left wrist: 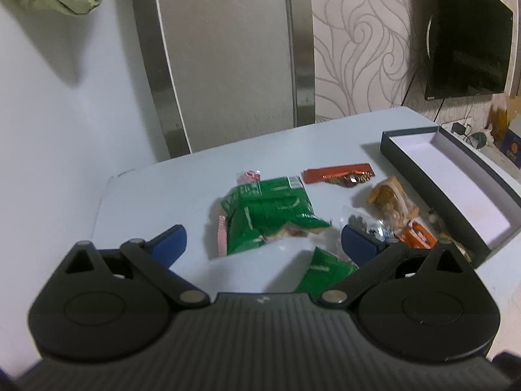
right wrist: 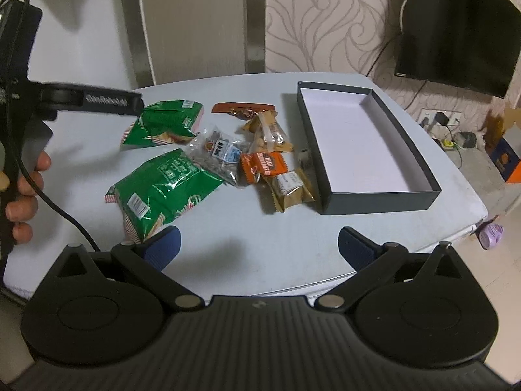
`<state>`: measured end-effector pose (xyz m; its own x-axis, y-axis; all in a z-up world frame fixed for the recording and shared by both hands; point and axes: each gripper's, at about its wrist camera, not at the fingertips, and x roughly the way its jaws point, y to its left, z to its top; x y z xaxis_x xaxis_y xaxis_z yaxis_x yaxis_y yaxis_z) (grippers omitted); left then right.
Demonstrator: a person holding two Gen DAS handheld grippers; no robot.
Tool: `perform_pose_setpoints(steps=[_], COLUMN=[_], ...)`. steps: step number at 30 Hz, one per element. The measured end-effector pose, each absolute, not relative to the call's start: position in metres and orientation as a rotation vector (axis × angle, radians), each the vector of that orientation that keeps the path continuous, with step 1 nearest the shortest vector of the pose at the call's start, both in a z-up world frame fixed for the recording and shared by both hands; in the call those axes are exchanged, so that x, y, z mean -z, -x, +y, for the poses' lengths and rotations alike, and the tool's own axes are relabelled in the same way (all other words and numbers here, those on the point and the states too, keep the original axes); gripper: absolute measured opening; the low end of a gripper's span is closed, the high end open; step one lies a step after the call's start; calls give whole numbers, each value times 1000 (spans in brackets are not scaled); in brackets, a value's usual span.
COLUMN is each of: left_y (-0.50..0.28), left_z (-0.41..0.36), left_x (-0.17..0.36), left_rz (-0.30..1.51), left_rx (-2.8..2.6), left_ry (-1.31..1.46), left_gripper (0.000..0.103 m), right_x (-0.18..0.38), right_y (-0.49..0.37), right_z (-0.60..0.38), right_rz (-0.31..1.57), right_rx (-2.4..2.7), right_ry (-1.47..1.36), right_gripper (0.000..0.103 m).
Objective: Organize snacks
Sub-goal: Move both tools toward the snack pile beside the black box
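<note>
Snack packets lie scattered on a pale table (right wrist: 260,244). Two green bags show: the far one (left wrist: 267,215) (right wrist: 162,123) and the near one (right wrist: 159,192) (left wrist: 322,273). A red-brown packet (left wrist: 338,174) (right wrist: 242,108), a clear seed pack (right wrist: 218,156), an orange packet (right wrist: 263,166), a gold packet (right wrist: 291,190) and a tan pastry pack (right wrist: 270,133) lie between the bags and an empty dark box (right wrist: 364,140) (left wrist: 452,189). My left gripper (left wrist: 263,244) hangs open above the far green bag. My right gripper (right wrist: 259,247) stays open over bare table at the front edge.
A person's hand (right wrist: 26,189) holds the left tool (right wrist: 97,99) at the table's left side, with a cable trailing down. A steel-framed panel (left wrist: 228,49) stands behind the table. A black TV (right wrist: 456,22) hangs on the right wall. Floor clutter (right wrist: 501,159) sits beyond the right edge.
</note>
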<state>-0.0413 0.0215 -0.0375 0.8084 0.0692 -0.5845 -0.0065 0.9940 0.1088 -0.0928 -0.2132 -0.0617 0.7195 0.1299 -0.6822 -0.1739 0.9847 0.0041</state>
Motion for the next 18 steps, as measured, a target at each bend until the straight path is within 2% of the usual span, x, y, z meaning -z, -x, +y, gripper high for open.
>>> perform_pose_setpoints(steps=[18], left_y=[52], left_z=[2], left_x=[47], left_rz=[635], left_rx=[-65], left_ry=[-54], left_gripper=[103], right_x=[45], right_y=[84], right_z=[-246], right_rz=[665], right_rx=[-259], right_ry=[122], right_gripper=[103])
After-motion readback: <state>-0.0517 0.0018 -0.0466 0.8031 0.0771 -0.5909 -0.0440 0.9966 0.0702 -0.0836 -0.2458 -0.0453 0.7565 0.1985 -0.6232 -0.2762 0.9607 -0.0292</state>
